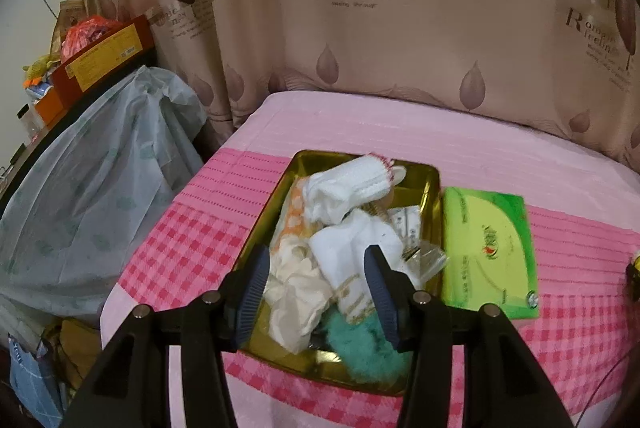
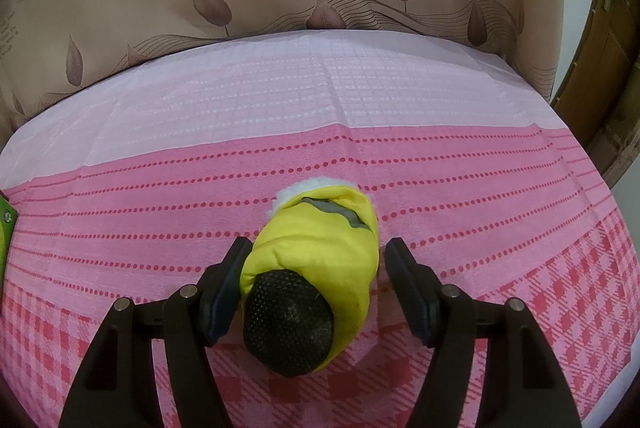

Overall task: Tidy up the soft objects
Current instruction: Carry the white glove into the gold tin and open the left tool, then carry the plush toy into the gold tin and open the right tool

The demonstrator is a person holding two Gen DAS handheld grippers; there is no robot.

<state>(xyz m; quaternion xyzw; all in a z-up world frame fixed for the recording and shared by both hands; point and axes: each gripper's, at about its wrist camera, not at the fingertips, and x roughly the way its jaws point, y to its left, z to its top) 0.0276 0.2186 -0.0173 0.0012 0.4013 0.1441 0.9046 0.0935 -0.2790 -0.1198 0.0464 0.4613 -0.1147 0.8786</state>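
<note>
Where one tin (image 1: 434,183) sits — two white socks (image 1: 344,187).

Gold tin (image 1: 434,187) on the pink cloth holds white socks (image 1: 344,187), cream fabric, teal fluffy item (image 1: 360,348). Yellow bootie (image 2: 320,252) lies apart, black sole nearest.

Black hand-held gripper (image 1: 316,292), blue ribbed pads (image 1: 252,302), silver pins

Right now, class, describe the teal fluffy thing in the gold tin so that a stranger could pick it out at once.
Find the pink checked bedspread, then the gold tin lying on it beside a green tissue pack. The teal fluffy thing sits at the tin's near end. It is the only teal, furry item; its neighbours are white and cream cloth pieces.
</note>
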